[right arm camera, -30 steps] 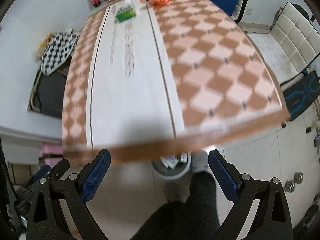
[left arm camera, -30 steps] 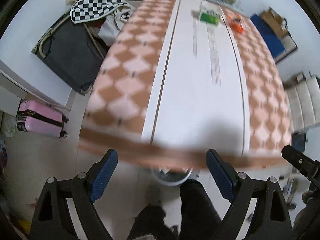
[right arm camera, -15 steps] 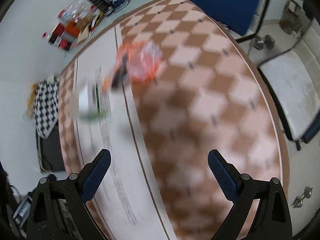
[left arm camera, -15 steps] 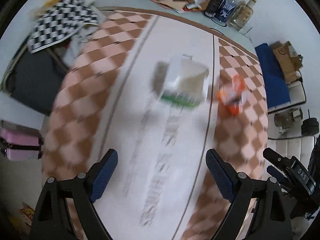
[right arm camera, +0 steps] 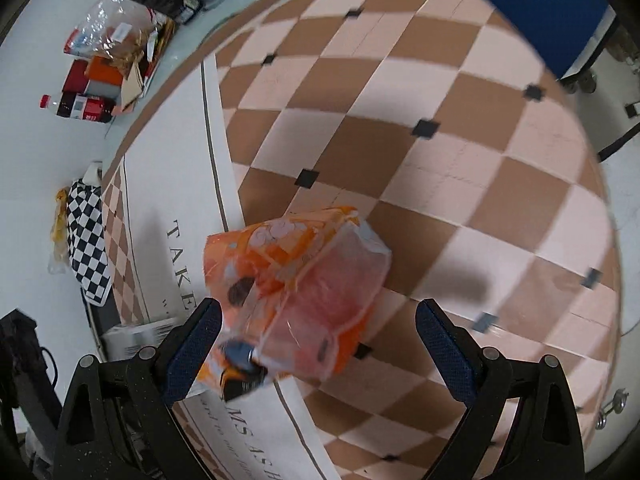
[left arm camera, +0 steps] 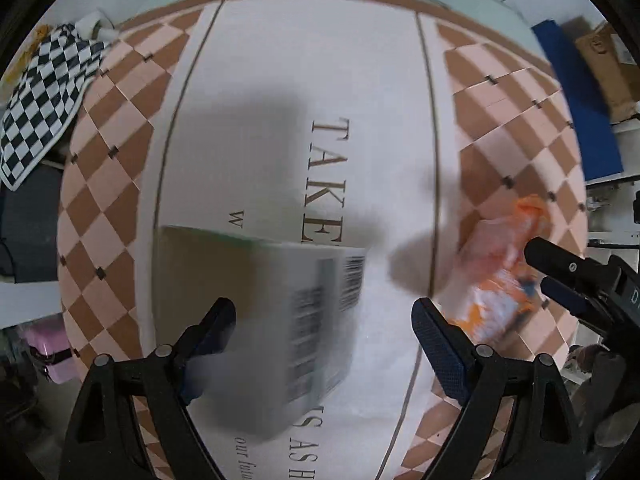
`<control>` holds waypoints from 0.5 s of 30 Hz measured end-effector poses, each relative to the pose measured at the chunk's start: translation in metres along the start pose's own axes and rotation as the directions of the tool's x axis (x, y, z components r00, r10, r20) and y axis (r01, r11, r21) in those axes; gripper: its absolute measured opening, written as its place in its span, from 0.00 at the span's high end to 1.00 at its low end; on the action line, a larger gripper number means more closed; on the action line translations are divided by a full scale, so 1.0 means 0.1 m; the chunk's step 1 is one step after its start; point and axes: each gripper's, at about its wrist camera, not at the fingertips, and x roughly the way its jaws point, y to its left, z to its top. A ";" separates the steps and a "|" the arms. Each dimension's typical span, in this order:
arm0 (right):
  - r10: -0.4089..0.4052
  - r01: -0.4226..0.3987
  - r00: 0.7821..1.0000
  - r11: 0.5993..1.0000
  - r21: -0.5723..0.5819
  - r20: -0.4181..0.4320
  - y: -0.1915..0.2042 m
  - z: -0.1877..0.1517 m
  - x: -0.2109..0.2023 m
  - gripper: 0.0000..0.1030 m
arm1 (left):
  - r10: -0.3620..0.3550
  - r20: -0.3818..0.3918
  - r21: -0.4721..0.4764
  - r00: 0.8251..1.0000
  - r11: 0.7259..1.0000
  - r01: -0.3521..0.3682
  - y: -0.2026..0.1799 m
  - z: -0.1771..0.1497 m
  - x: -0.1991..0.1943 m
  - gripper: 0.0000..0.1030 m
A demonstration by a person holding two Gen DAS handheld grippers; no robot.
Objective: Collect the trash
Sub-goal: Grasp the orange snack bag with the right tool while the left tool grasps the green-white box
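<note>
A white carton with barcodes [left arm camera: 288, 320] lies on the table's white centre strip, between the fingers of my open left gripper [left arm camera: 324, 344]; it also shows in the right wrist view [right arm camera: 136, 334]. An orange and clear plastic wrapper [right arm camera: 296, 300] lies on the checkered cloth, between the fingers of my open right gripper [right arm camera: 318, 346]. It also shows in the left wrist view [left arm camera: 504, 280], with the right gripper [left arm camera: 560, 280] beside it. Neither gripper touches its item as far as I can tell.
The table [left arm camera: 120, 184] has a pink-and-brown checkered cloth with a printed white runner. Bottles, boxes and bags [right arm camera: 108, 76] crowd the far end. A black-and-white checkered cloth [left arm camera: 36, 96] lies off the left side. A blue chair [right arm camera: 552, 8] stands to the right.
Both grippers have moved from the table's near edge forward over the table and down close to the carton and the wrapper. Both stay open.
</note>
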 end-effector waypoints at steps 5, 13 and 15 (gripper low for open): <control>0.021 -0.021 1.000 1.000 -0.002 0.003 0.05 -0.03 0.15 0.38 | 0.020 0.032 -0.018 0.999 1.000 -0.020 0.10 -0.05 0.07 0.44; 0.019 -0.013 0.998 0.996 -0.085 0.066 0.22 -0.25 -0.02 0.70 | -0.002 0.128 -0.025 0.992 1.000 0.005 0.23 -0.31 -0.20 0.96; 0.027 -0.020 0.997 0.996 -0.089 0.076 0.21 -0.31 -0.08 0.73 | 0.008 0.155 -0.022 0.988 1.000 -0.005 0.25 -0.39 -0.29 0.97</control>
